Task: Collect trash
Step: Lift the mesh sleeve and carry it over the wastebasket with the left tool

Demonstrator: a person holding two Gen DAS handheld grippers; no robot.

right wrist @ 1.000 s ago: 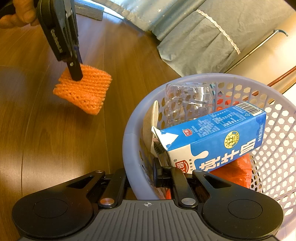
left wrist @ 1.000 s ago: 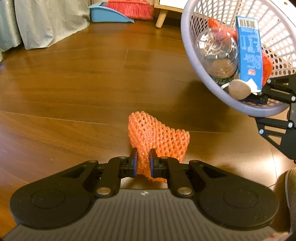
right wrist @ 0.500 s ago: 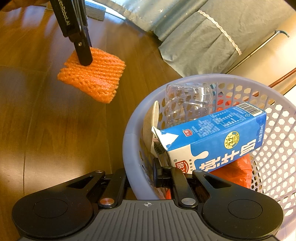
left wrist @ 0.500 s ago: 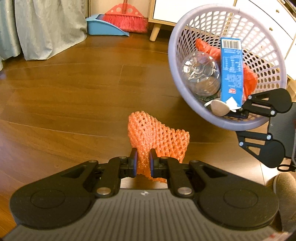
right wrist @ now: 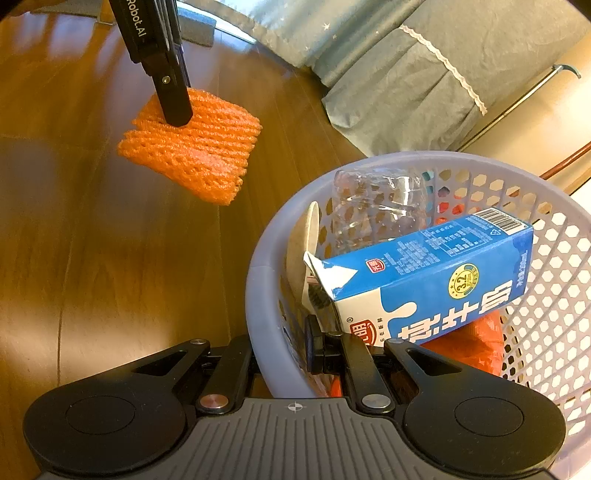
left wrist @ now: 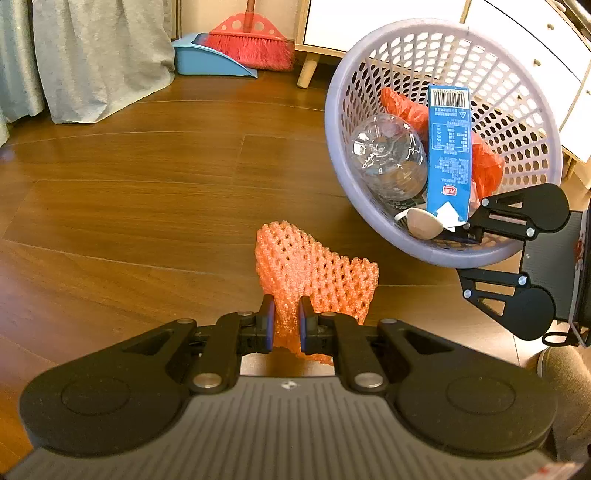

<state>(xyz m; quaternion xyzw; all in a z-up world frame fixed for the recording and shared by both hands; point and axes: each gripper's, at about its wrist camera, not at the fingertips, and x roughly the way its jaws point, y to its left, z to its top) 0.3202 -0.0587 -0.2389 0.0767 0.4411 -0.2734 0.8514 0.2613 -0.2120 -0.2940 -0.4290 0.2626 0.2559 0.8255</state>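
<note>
My left gripper (left wrist: 287, 319) is shut on an orange foam net (left wrist: 314, 273), which hangs in the air above the wooden floor. The same foam net (right wrist: 195, 158) shows in the right wrist view, pinched by the left gripper (right wrist: 177, 110), up and left of the basket. My right gripper (right wrist: 280, 350) is shut on the rim of a tilted lilac plastic basket (right wrist: 258, 280). Inside the basket (left wrist: 517, 66) lie a blue milk carton (left wrist: 448, 151), a crushed clear bottle (left wrist: 388, 155), an orange bag (left wrist: 484, 162) and a paper cup (left wrist: 421, 223).
A red broom (left wrist: 251, 40) and a blue dustpan (left wrist: 207, 59) stand by the far wall next to a white cabinet (left wrist: 369, 22). Grey curtains (left wrist: 96, 55) hang at the left. A grey bed skirt (right wrist: 399, 70) lies beyond the basket. A shoe (left wrist: 565, 373) shows at the right.
The left gripper and foam net have moved nearer to the basket and higher. In the left wrist view the basket has slid down and left, more fully in sight. Both grips are unchanged.
</note>
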